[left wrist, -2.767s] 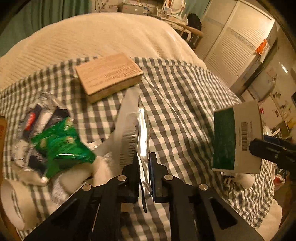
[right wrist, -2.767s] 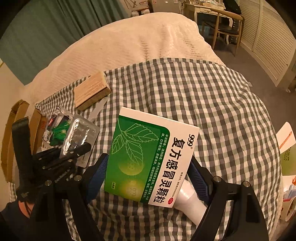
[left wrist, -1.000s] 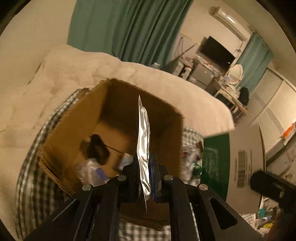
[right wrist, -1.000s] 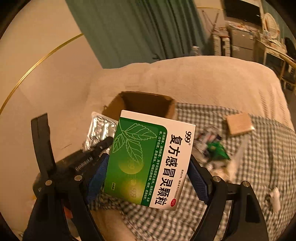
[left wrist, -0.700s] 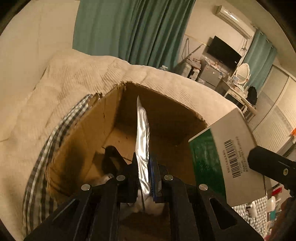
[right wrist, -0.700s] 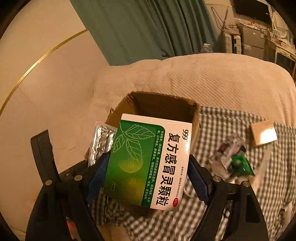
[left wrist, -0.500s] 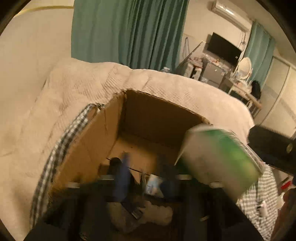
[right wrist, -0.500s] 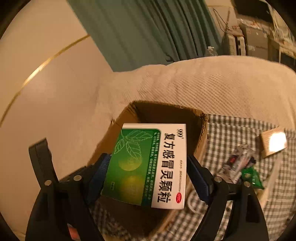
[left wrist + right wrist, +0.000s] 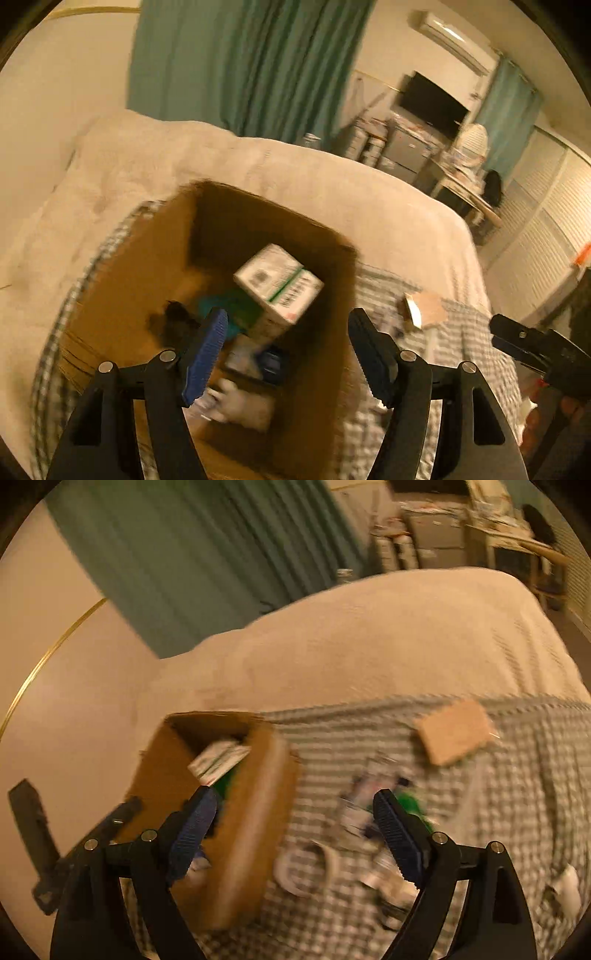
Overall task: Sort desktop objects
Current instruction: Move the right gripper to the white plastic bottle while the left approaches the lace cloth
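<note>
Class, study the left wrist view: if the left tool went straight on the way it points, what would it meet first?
Most likely the green-and-white medicine box lying tilted inside the cardboard box. The left tool is open, pointing down into it; blur makes depth uncertain.

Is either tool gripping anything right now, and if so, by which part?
Nothing is held. The left tool and right tool are both open and empty; the green-and-white medicine box lies tilted inside the cardboard box.
</note>
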### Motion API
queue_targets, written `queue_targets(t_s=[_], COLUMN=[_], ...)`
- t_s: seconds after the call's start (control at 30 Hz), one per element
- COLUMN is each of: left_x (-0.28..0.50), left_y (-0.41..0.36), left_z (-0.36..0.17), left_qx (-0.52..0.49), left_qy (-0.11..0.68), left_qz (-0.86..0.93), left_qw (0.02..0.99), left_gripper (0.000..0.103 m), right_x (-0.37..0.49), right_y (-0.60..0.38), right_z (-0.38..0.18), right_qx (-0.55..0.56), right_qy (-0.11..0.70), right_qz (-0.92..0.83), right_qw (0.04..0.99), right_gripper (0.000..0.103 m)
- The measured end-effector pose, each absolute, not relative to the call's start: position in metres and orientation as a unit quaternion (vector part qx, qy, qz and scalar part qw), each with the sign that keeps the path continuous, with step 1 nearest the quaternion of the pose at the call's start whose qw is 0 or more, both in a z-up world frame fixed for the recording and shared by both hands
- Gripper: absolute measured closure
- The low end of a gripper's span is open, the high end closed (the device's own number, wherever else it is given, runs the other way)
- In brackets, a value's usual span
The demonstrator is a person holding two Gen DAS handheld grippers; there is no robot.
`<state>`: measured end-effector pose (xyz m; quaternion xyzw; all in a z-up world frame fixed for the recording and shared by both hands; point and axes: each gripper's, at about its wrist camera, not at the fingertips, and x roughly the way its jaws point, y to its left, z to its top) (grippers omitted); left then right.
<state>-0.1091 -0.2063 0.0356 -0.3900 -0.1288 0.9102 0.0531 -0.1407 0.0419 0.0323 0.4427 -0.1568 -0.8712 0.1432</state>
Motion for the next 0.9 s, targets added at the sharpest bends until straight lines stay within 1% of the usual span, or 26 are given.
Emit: queue_targets(t_s=[0.13, 0.23, 0.37, 0.47, 0.63, 0.9], left_x=[-0.090, -0.075, -0.060, -0.052, -0.051, -0.074], left_y=[-0.157, -0.121, -0.079, -0.052, -0.011, 0.037], left_z=[0.039, 0.029, 0.006, -0.012, -0.035, -0.083], left_qx=[-0.406, -0.431, -0.461, -0.484, -0.496, -0.513], left_qy=[-0.114, -0.118, -0.101, -0.082, -0.037, 0.012], left_qz=[0.903, 0.888, 0.874, 0.863, 0.857, 0.846], left_qw=[0.088, 0.106, 0.112, 0.118, 0.131, 0.147], left_gripper=[0.032, 0.030, 0.030, 0.030, 0.030, 0.030], right_x=[-0.110, -0.085, -0.057, -0.038, -0.021, -0.024], right_y=[0.092, 0.126, 0.149, 0.167, 0.205, 0.259], right_z=[0.038, 0.052, 0.065, 0.061, 0.037, -0.045], right_qx=[0.451, 0.449, 0.447, 0.447, 0.461, 0.511], right_qy=[-0.169, -0.173, -0.144, -0.121, -0.077, 0.004], right_qz=[-0.870, -0.872, -0.880, -0.884, -0.882, -0.859], right_qw=[0.106, 0.086, 0.074, 0.065, 0.053, 0.022], right_gripper=[0.016, 0.016, 0.016, 0.016, 0.016, 0.016])
